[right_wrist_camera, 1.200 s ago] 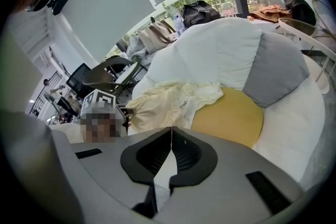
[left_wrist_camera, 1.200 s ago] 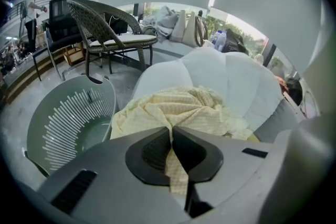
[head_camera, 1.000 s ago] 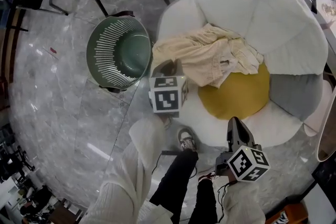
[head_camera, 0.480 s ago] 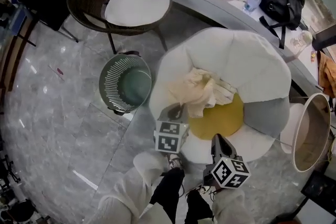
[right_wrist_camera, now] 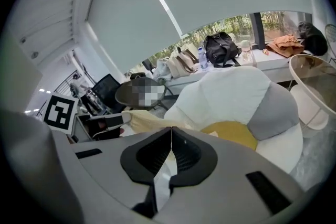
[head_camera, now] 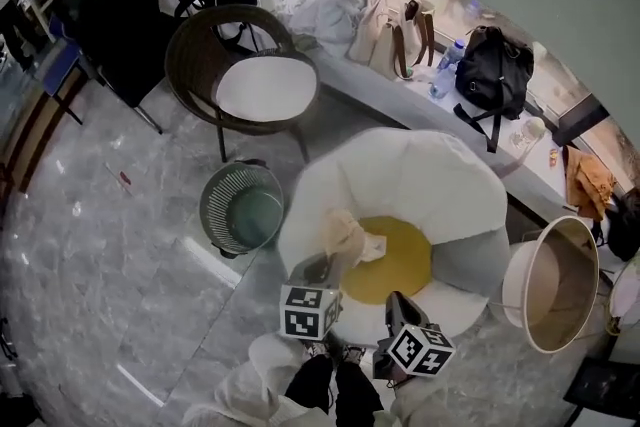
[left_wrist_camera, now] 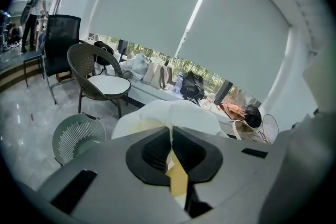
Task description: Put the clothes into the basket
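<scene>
The crumpled cream fabric garment (head_camera: 347, 233) is pinched between the closed jaws of the left gripper (head_camera: 318, 267) and trails ahead of it over the white petal-shaped armchair (head_camera: 420, 180). The round green slatted plastic basket (head_camera: 243, 208) stands on the floor to that gripper's left. The right gripper (head_camera: 396, 301), just to its right, has its jaws together and empty.

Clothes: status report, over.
Left gripper shut on cream garment over chair. Right gripper shut, empty. Basket empty beside chair, way clear.
</scene>
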Action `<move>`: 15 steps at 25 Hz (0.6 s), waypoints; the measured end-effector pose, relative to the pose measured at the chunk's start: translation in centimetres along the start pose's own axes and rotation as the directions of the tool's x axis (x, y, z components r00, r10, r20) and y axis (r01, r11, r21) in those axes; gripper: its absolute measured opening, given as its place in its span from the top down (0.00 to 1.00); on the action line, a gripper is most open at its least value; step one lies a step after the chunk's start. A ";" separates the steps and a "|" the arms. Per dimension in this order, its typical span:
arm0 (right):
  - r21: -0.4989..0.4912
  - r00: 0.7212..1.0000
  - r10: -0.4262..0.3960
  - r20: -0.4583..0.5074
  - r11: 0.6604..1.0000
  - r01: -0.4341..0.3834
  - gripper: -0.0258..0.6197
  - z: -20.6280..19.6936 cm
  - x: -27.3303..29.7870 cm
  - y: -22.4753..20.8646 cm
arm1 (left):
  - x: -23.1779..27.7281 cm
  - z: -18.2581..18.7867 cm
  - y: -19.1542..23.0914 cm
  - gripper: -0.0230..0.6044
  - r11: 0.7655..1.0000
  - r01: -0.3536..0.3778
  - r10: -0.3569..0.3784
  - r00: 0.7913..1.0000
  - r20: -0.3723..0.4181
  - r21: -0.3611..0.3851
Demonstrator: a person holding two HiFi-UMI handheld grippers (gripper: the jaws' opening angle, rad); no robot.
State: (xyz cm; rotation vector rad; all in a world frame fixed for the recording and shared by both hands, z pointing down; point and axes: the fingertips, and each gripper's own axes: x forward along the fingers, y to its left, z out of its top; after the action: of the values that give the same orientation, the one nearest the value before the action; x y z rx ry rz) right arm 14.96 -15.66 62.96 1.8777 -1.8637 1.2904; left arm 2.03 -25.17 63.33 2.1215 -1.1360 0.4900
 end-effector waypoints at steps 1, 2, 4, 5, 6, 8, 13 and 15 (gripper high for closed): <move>-0.002 1.000 0.013 -0.009 1.000 -0.013 0.92 0.1 -0.6 0.3 | -1.2 0.2 -0.6 0.95 1.000 -0.003 0.003 1.000 0.002 0.000; -0.005 1.000 0.024 -0.018 1.000 -0.024 0.92 0.1 -1.1 0.6 | -2.4 0.3 -1.1 0.95 1.000 -0.008 0.008 1.000 0.004 0.005; -0.020 0.998 0.051 -0.033 0.998 -0.051 0.92 0.6 -1.9 1.4 | -4.6 0.7 -1.9 0.95 1.000 -0.026 0.026 1.000 0.010 0.017; -0.033 0.997 0.067 -0.038 0.997 -0.068 0.92 0.9 -2.3 1.9 | -5.6 0.8 -2.3 0.95 0.999 -0.038 0.038 0.999 0.013 0.016; -0.048 0.995 0.085 -0.044 0.995 -0.087 0.92 1.3 -2.8 2.5 | -6.7 0.9 -2.6 0.95 0.999 -0.050 0.050 0.999 0.016 0.005; -0.077 0.990 0.125 -0.058 0.989 -0.129 0.92 1.9 -3.9 3.9 | -9.1 1.0 -3.1 0.95 0.996 -0.079 0.080 0.997 0.019 -0.033; -0.099 0.968 0.231 -0.098 0.966 -0.240 0.92 3.2 -5.6 7.4 | -15.2 2.7 -3.2 0.95 0.975 -0.184 0.194 0.978 0.074 -0.124; -0.093 0.956 0.266 -0.119 0.956 -0.278 0.92 3.5 -5.8 8.4 | -17.3 3.2 -3.0 0.95 0.960 -0.229 0.245 0.965 0.094 -0.159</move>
State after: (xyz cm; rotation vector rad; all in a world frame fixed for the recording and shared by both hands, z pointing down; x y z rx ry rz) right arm 10.03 -15.42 53.37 1.5082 -2.1462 1.3070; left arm -4.97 -16.21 49.60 1.9154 -1.4566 0.3844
